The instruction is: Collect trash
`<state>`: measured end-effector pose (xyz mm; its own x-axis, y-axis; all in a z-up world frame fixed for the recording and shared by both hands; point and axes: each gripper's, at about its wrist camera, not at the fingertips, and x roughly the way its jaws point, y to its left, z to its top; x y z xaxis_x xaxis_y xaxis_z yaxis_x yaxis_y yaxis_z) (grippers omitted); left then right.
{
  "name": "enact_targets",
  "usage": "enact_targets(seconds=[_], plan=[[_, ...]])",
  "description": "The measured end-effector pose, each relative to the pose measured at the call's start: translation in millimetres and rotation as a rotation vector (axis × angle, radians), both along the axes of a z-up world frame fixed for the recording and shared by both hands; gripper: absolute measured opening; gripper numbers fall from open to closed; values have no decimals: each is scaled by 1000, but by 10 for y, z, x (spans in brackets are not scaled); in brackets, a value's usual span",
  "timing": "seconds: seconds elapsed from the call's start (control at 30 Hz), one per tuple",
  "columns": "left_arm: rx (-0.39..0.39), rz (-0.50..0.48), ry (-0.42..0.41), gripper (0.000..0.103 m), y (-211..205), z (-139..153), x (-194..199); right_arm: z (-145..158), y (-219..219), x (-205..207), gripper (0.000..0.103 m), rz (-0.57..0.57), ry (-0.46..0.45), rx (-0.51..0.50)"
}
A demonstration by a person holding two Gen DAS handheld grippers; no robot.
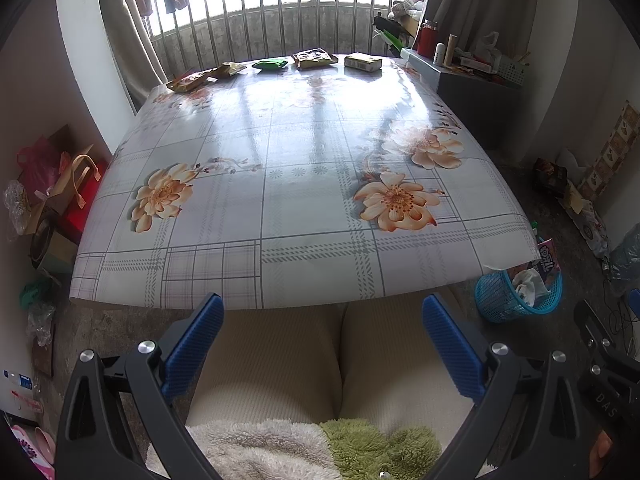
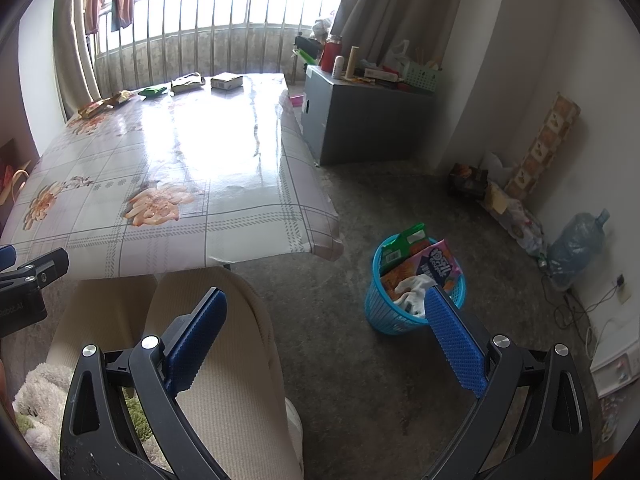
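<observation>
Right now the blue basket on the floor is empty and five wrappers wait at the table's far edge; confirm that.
Not empty: the blue basket already holds wrappers and a white crumpled piece, as the right wrist view shows. The rest stands: five wrappers lie at the table's far edge.

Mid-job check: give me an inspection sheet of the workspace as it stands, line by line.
Surface: table with floral cloth, glossy, glare at its middle.
Job's things: five wrappers and packets in a row along the far edge: brown wrapper, yellow wrapper, green packet, brown packet, pale box. Blue basket on the floor to the right, already holding packets and a white rag.
Clutter: bags on the floor left of the table.
Grippers: left tool open, empty; right tool open, empty.
Cables: loose wires by the right wall.
Surroundings: grey cabinet, water bottle, barred window.
</observation>
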<state>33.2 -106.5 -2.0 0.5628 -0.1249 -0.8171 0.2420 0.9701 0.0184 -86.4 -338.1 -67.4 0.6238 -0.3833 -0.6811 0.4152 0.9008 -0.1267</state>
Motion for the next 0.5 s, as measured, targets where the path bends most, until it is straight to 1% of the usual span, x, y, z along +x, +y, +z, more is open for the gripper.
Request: enact_targets(seconds=[0.5], plan=[[1, 0, 0, 97, 0, 0, 7, 1, -2, 0, 95, 1, 0, 0]])
